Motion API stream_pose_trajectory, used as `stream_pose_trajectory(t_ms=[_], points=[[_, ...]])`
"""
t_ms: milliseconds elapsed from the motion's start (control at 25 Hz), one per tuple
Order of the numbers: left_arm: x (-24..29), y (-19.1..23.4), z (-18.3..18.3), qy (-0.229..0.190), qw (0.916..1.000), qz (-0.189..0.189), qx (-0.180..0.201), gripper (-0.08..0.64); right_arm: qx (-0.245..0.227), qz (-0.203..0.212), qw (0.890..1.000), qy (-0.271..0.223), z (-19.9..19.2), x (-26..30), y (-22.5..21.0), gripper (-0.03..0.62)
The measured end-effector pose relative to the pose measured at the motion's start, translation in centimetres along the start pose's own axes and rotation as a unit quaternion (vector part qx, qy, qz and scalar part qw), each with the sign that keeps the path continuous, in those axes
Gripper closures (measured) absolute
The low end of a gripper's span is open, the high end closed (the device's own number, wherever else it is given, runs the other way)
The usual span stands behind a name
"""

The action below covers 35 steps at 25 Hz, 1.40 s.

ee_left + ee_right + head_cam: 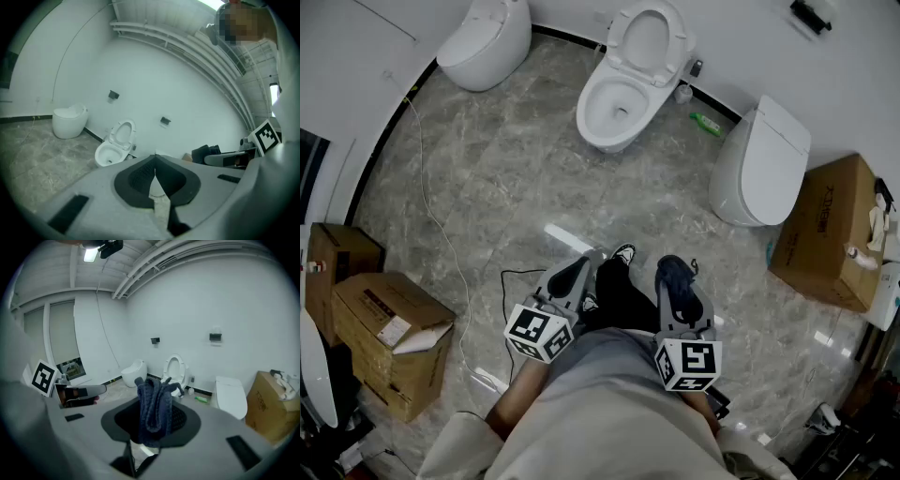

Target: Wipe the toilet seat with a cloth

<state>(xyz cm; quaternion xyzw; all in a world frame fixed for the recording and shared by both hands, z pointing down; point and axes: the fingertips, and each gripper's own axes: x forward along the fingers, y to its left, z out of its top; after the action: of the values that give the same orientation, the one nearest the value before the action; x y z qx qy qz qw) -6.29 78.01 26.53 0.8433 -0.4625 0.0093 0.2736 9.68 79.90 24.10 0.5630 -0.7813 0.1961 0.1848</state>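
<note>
A marble floor (506,178) held an open toilet (623,98) at top centre and boxes (389,337) at lower left. Fingers of the left gripper (584,267) were pressed together; those of the right gripper (677,277) pinched a cloth (153,406).

Cool, even light from a ceiling lamp (92,253) leaves a bright glare streak on the marble floor (487,169) in front of the open toilet (623,89); both gripper views show fisheye bending and dark vignetted corners.
</note>
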Motion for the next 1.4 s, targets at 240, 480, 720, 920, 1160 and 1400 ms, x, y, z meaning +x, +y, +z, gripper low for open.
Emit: stream_pose_trajectory(t_ms=[240, 480, 720, 920, 1160, 1400], points=[[-4.2, -2.6, -0.9, -0.007, 0.9999, -0.008, -0.005, 0.551, -0.004, 0.008, 1.0, -0.009, -1.7, -5.0, 2.8, 0.495], [-5.8, -4.7, -0.6, -0.017, 0.9996, -0.007, 0.021, 0.551, -0.011, 0.031, 0.999, -0.035, -2.0, -7.7, 4.8, 0.495], [-6.3, -6.0, -0.2, -0.018, 0.999, -0.023, 0.035, 0.551, 0.004, 0.055, 0.996, -0.07, -1.1, -8.1, 6.3, 0.488], [-5.0, -5.0, 1.0, -0.01, 0.999, -0.023, 0.037, 0.551, 0.02, 0.055, 0.996, -0.073, 0.4, -5.7, 5.5, 0.488], [-1.9, -3.3, 3.2, -0.013, 0.9989, -0.015, 0.043, 0.551, 0.013, 0.056, 0.996, -0.069, 2.7, -1.6, 4.4, 0.488], [2.5, -1.0, 5.9, -0.005, 0.9989, -0.012, 0.046, 0.551, 0.013, 0.055, 0.996, -0.066, 6.4, 3.8, 2.6, 0.488]])
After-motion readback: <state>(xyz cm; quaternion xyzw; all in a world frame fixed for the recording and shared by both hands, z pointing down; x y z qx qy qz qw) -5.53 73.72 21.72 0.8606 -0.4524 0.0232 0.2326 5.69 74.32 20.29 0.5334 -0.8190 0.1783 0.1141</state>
